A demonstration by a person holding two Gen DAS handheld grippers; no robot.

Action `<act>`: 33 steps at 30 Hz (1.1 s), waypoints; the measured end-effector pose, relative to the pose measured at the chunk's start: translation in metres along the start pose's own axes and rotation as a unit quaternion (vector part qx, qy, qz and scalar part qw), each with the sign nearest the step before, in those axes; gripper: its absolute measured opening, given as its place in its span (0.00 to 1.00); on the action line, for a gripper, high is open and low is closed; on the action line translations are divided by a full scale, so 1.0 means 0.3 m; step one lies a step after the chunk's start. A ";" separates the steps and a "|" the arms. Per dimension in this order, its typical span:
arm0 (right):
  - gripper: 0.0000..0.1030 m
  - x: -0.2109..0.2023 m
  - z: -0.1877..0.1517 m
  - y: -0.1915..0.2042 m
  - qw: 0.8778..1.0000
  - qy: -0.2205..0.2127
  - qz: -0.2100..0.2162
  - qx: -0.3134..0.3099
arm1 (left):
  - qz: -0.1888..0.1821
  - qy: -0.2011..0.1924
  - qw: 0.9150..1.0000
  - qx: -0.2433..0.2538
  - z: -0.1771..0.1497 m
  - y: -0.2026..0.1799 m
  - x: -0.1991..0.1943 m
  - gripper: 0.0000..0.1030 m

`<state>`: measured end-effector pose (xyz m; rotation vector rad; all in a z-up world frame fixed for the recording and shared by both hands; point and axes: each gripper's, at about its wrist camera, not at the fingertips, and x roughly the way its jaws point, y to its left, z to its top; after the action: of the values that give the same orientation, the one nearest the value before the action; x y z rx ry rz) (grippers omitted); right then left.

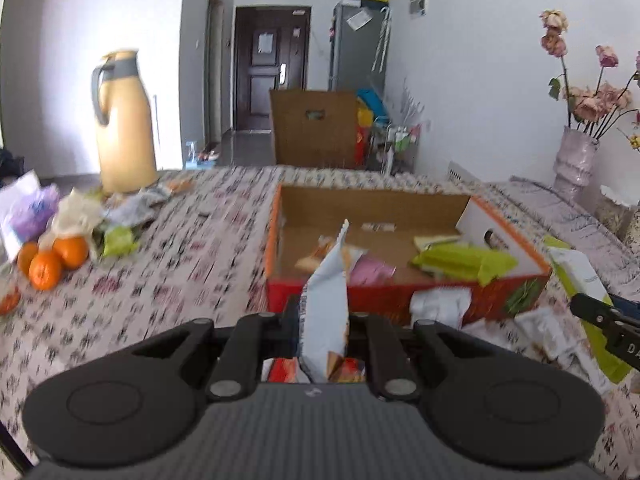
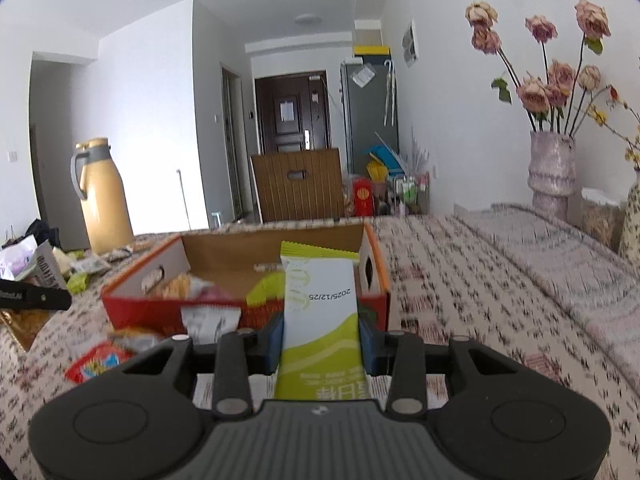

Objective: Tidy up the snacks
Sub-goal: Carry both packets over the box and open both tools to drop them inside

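Several snacks lie in the box (image 1: 516,250); my left tool (image 1: 323,316) clamps a white packet (image 1: 326,300), my right tool (image 2: 322,340) a green bar (image 2: 320,304); loose packets (image 1: 536,330) remain beside the box.

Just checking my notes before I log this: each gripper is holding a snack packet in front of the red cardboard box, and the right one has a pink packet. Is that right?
Not quite. The right gripper is shut on a green and white snack packet, not a pink one, as the right wrist view shows. The rest holds: the left gripper grips a white snack packet, both before the red cardboard box.
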<state>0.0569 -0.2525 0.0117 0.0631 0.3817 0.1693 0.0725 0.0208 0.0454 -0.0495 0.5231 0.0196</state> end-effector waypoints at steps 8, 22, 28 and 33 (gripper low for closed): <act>0.36 0.103 0.119 0.006 0.999 -0.031 -0.002 -0.009 | -0.007 -0.030 0.999 0.023 0.124 -0.091 0.057 0.13; 0.36 0.419 0.233 -0.012 1.000 0.000 -0.013 0.005 | 0.002 -0.005 1.000 0.009 0.234 -0.167 0.311 0.13; 0.36 0.487 0.182 -0.024 1.000 0.015 -0.013 0.014 | 0.004 0.018 1.000 -0.001 0.191 -0.139 0.424 0.13; 0.36 0.509 0.169 -0.028 1.000 0.026 -0.009 0.014 | -0.002 0.032 0.999 0.001 0.167 -0.127 0.449 0.14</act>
<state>0.2167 -0.2353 0.0021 0.0829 0.4367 0.1472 0.2155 -0.0138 0.0229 -0.0501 0.5866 0.0130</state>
